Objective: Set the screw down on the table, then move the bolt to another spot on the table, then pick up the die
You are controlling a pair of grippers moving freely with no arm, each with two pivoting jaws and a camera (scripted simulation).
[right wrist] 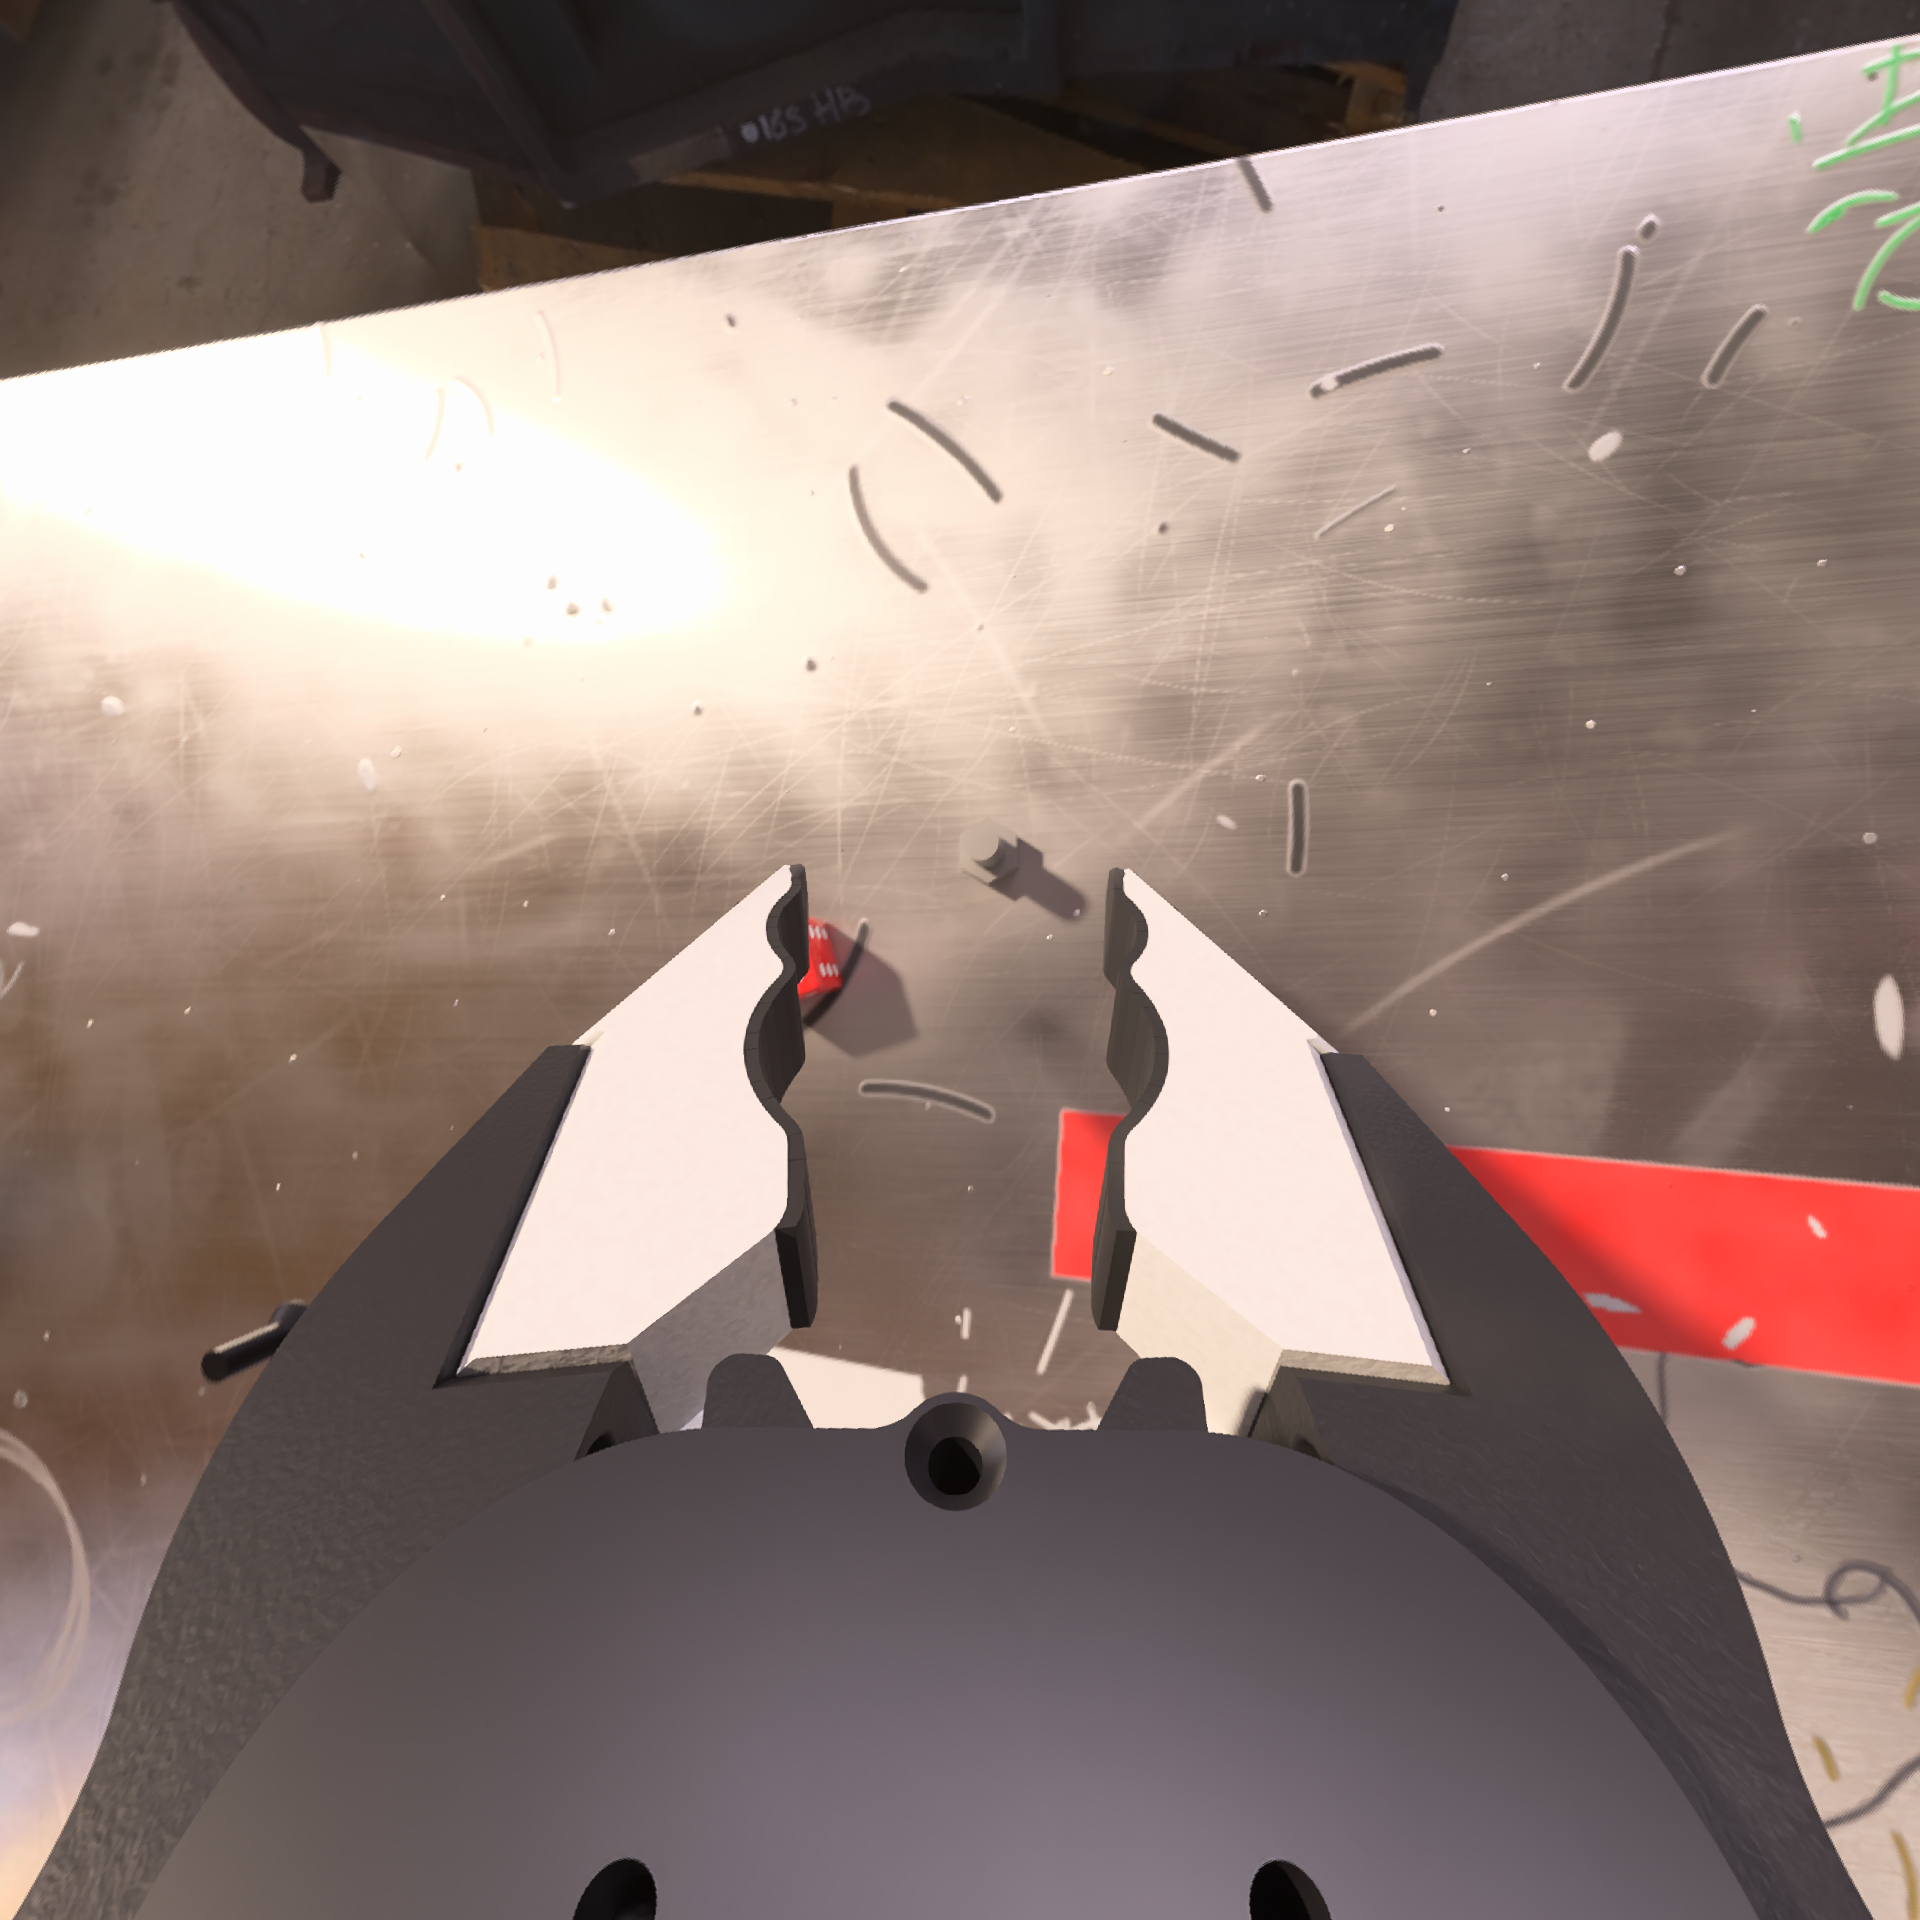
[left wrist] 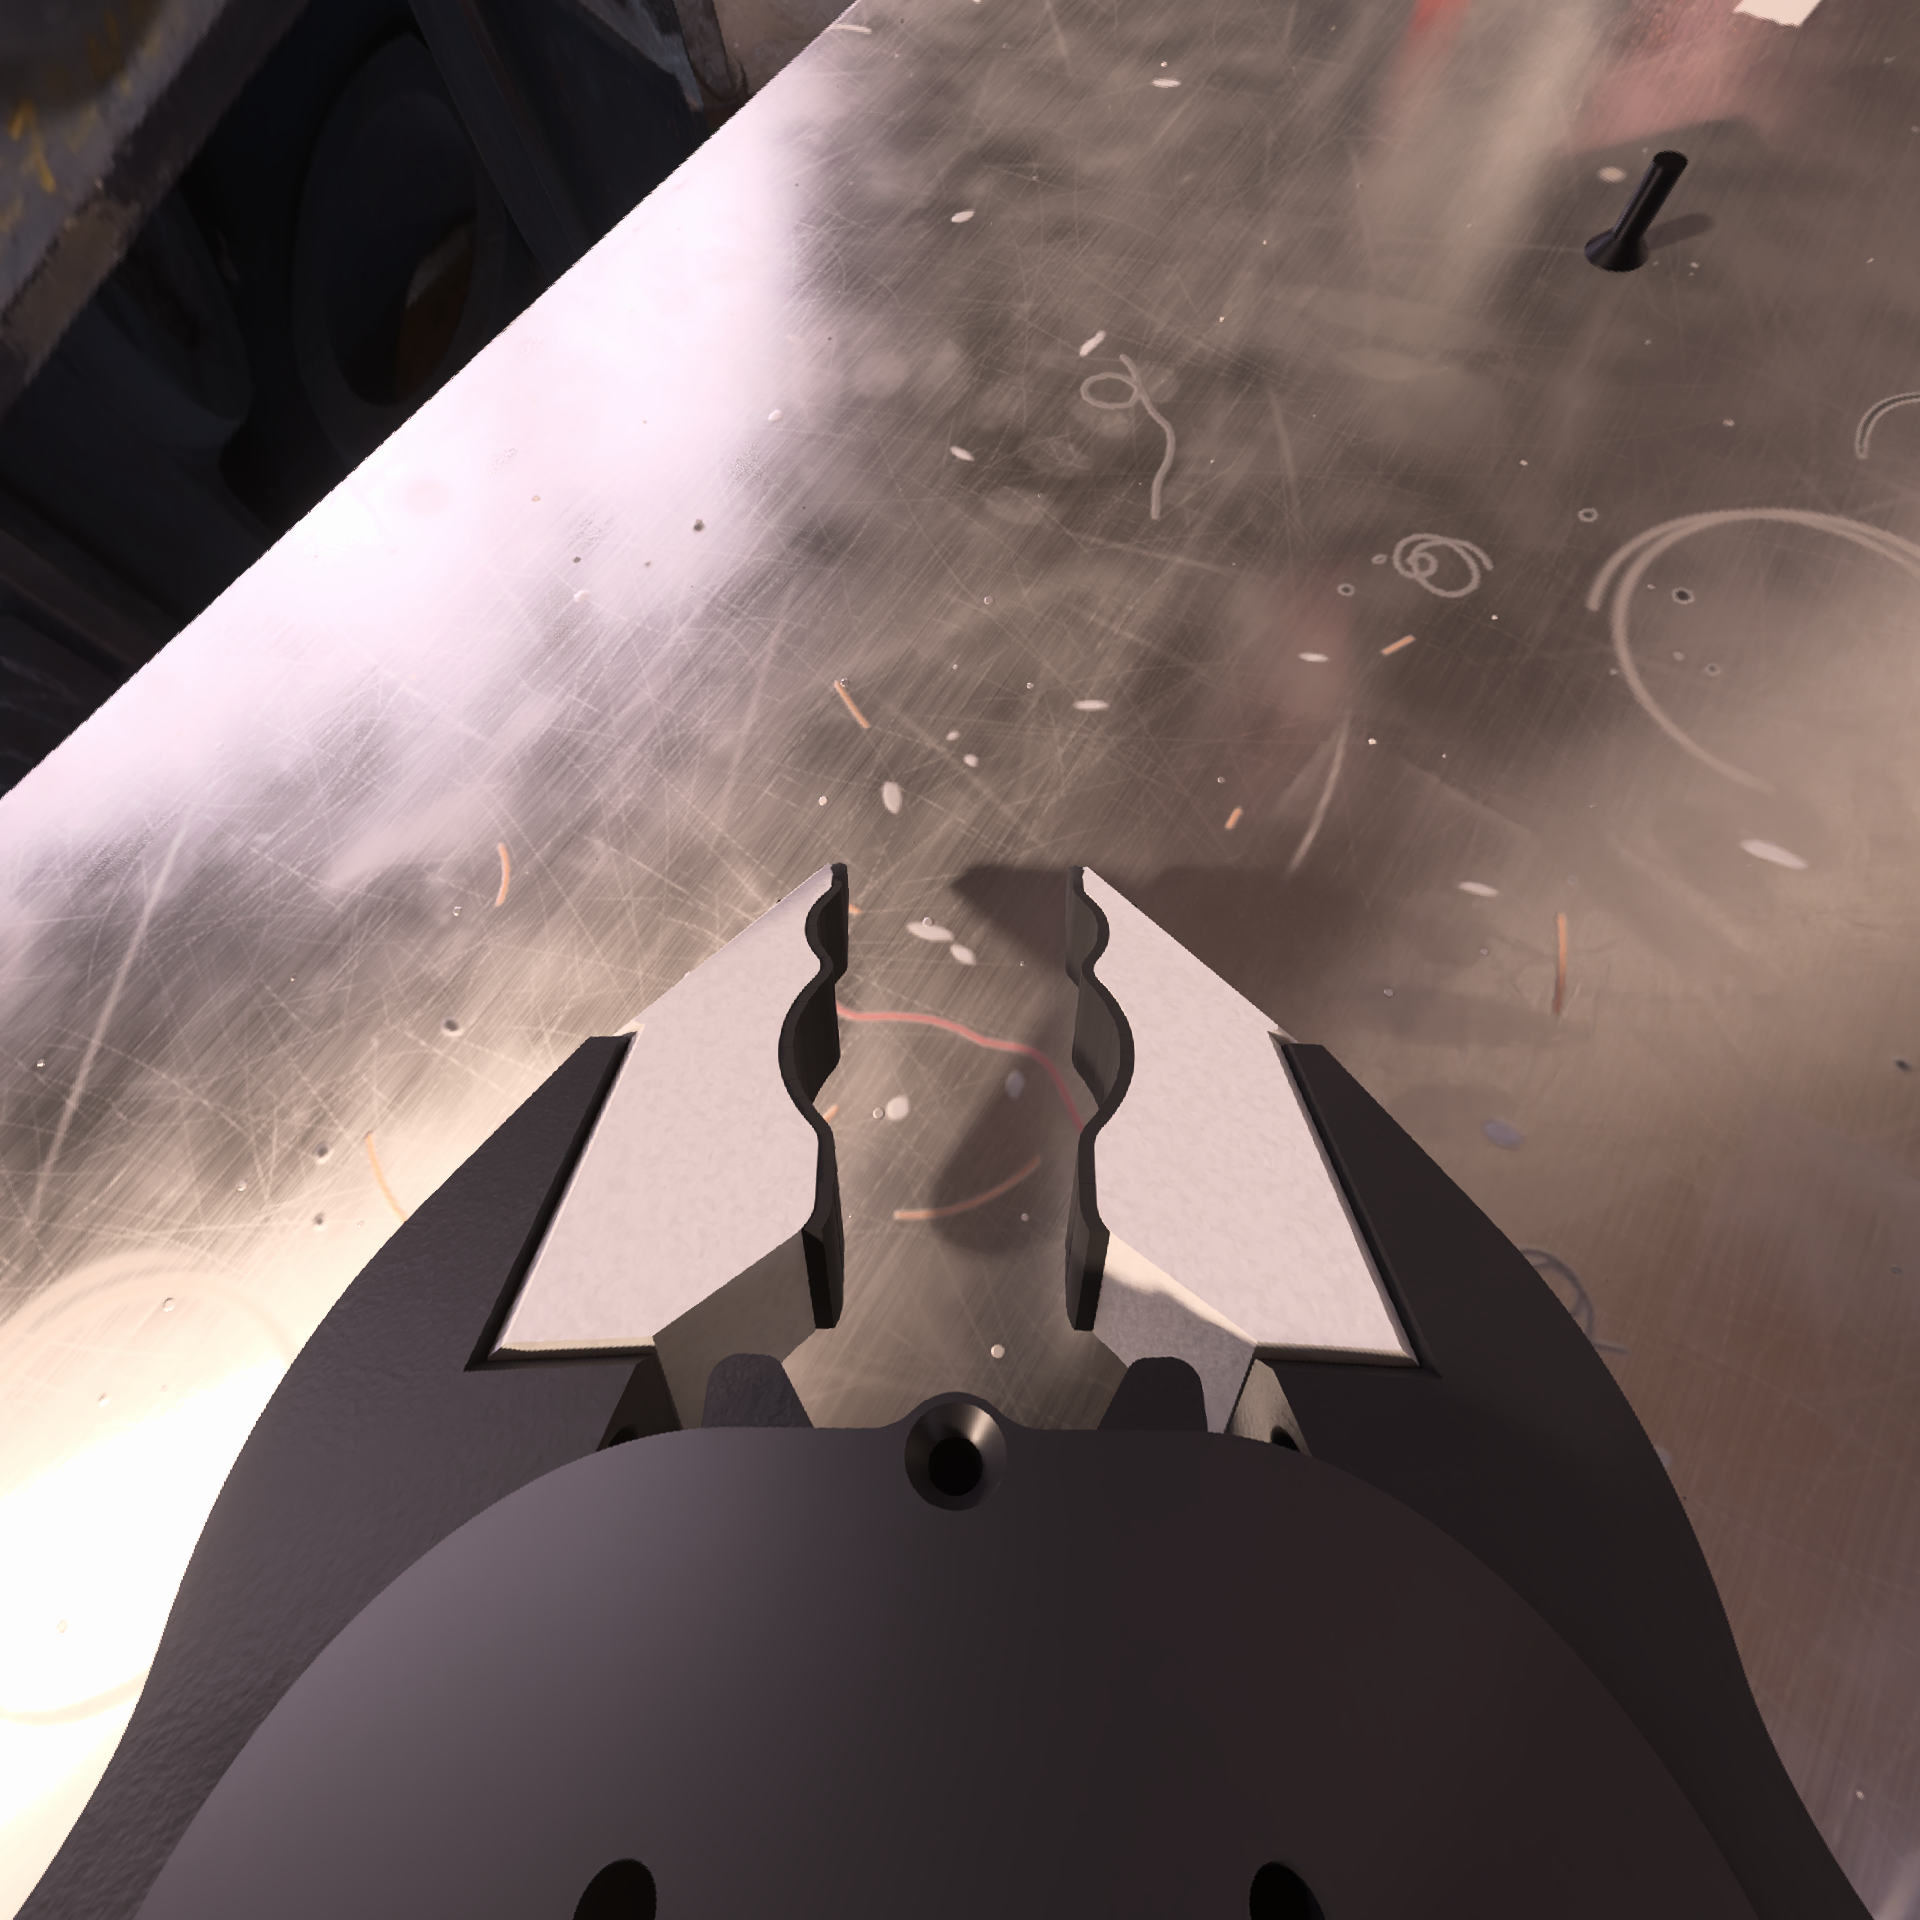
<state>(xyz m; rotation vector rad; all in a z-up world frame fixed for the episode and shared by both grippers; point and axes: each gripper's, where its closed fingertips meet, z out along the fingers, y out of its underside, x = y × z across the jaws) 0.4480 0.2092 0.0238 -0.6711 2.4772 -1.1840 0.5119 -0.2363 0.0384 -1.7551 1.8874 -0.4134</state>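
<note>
Black screw stands head-down, shank leaning upward-right.

The left gripper has a dark grey, matte, rounded body with a small recessed screw hole at the top centre and two dark round holes near its lower edge. Its two fingers are pale, flat, wedge-shaped plates set in dark frames, with wavy dark inner edges. The right gripper looks the same; its body surface seems slightly grainier, perhaps only from the light.
</note>
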